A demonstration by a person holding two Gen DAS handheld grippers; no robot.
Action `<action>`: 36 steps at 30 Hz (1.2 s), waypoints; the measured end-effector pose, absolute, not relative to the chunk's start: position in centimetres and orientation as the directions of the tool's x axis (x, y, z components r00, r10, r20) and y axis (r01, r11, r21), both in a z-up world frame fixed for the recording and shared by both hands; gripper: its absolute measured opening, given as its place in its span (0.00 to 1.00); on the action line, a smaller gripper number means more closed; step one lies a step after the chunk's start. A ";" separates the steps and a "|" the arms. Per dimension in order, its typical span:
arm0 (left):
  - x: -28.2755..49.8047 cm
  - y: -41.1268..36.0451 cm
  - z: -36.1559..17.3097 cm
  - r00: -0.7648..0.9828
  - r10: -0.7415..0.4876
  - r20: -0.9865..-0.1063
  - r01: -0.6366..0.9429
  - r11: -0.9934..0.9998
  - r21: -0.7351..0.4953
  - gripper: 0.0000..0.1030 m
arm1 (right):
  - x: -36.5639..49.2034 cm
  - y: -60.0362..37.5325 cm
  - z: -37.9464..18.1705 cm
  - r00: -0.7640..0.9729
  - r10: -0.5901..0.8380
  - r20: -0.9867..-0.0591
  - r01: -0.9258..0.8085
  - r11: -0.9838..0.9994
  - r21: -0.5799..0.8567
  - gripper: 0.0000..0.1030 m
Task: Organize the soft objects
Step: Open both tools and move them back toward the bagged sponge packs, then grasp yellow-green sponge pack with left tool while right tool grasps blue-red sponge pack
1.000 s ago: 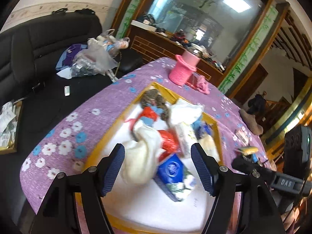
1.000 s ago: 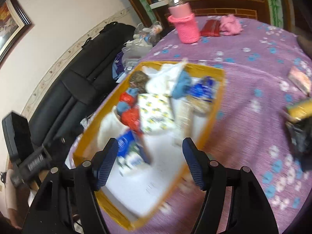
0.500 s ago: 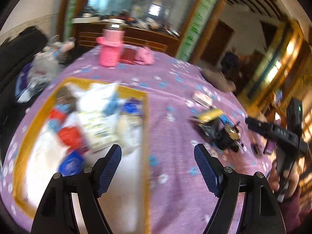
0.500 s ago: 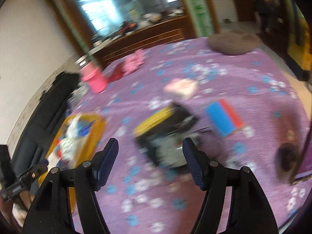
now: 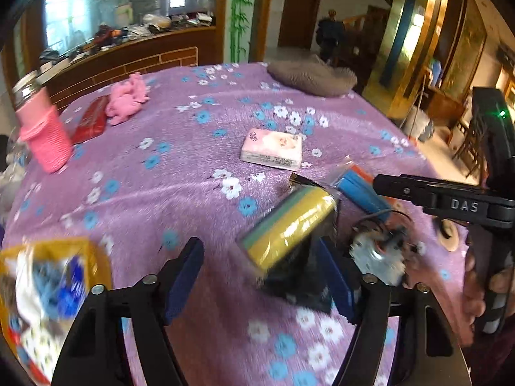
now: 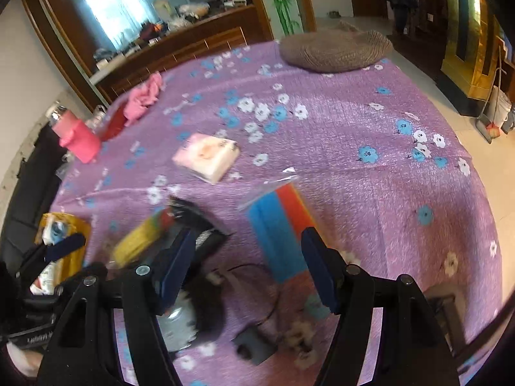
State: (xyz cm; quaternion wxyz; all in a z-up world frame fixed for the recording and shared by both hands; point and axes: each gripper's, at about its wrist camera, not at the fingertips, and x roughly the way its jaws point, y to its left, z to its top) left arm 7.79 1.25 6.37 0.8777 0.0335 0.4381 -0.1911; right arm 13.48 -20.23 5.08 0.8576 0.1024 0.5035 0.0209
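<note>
Both my grippers have swung away from the yellow tray of soft things (image 5: 93,257), which was right under them a second ago. Now it sits at the far left edge, and I am over the middle of the desk with the purple flowered cloth (image 5: 180,186).

A flat brown knitted cushion (image 6: 334,50) lies at the far end. A pink knitted cup cover (image 5: 45,138) stands at the left, near a fluffy pink cloth (image 5: 127,99). A pale pink tissue pack (image 5: 272,149) lies flat in the middle.

My left gripper (image 5: 262,281) is closing, but its pads touch nothing. A yellow and green sponge pack (image 5: 289,225) lies on a black thing between its fingers. My right gripper (image 6: 248,267) stands apart and holds nothing. A blue and orange sponge in clear wrap (image 6: 278,225) lies just ahead between its fingers.
</note>
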 end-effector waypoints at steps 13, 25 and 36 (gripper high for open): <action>13.6 -2.4 1.5 0.467 -0.319 -0.825 0.445 0.891 -0.093 0.48 | 15.1 -22.1 1.2 0.401 0.120 -0.908 0.056 0.986 0.156 0.65; 13.4 -3.5 1.7 0.474 -0.284 -0.834 0.434 0.899 -0.059 0.22 | 14.8 -21.2 0.8 0.406 0.066 -0.912 0.038 0.995 0.089 0.54; 14.3 -3.8 1.7 0.501 -0.257 -0.826 0.491 0.871 0.026 0.82 | 14.6 -21.8 0.9 0.409 0.099 -0.907 0.045 0.991 0.128 0.53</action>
